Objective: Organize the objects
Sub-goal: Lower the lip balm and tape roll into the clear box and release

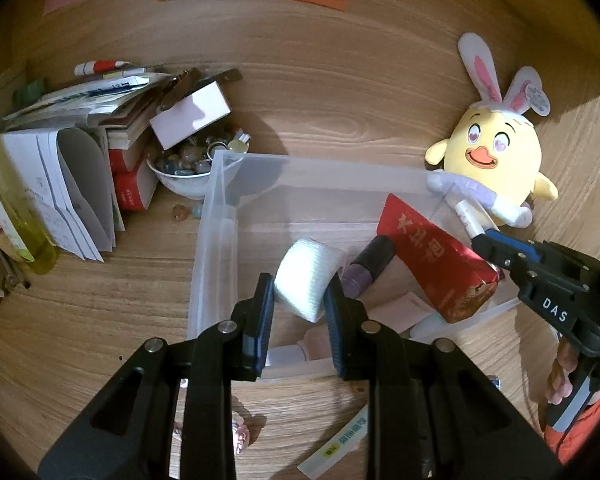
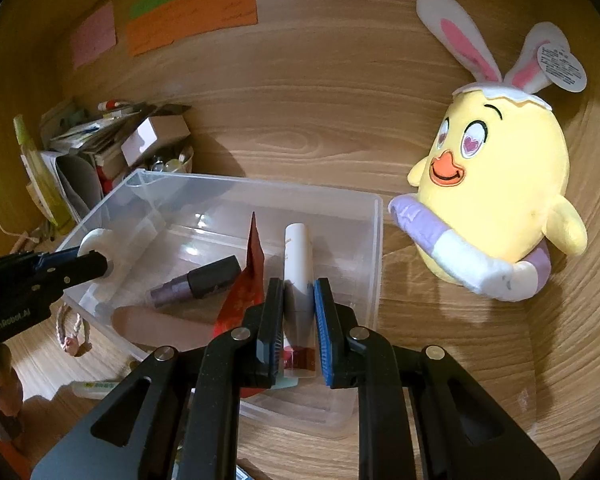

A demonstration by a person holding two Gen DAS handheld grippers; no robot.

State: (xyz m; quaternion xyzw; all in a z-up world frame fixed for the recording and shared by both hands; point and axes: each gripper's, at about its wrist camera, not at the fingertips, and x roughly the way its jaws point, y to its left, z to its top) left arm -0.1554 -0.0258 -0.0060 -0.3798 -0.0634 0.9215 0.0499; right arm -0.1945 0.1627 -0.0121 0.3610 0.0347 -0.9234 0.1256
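A clear plastic bin [image 1: 214, 216] [image 2: 374, 240] sits on the wooden desk. My left gripper [image 1: 300, 300] is shut on a white gauze roll [image 1: 306, 278] [image 2: 96, 242], held over the bin's left half. My right gripper [image 2: 296, 300] is shut on a white tube [image 2: 296, 256] [image 1: 470, 218] with a red band, over the bin's right side. Inside the bin lie a red packet [image 1: 432, 256] [image 2: 248, 284], a purple bottle with a dark cap [image 1: 370, 266] [image 2: 198, 282] and a pale pink flat stick [image 2: 156, 322].
A yellow chick plush with rabbit ears [image 1: 496, 152] [image 2: 496, 184] leans right of the bin. Books and papers [image 1: 80, 160], a small white box [image 1: 190, 114] and a bowl of marbles [image 1: 184, 168] crowd the left. A green-labelled packet [image 1: 340, 444] lies near the front edge.
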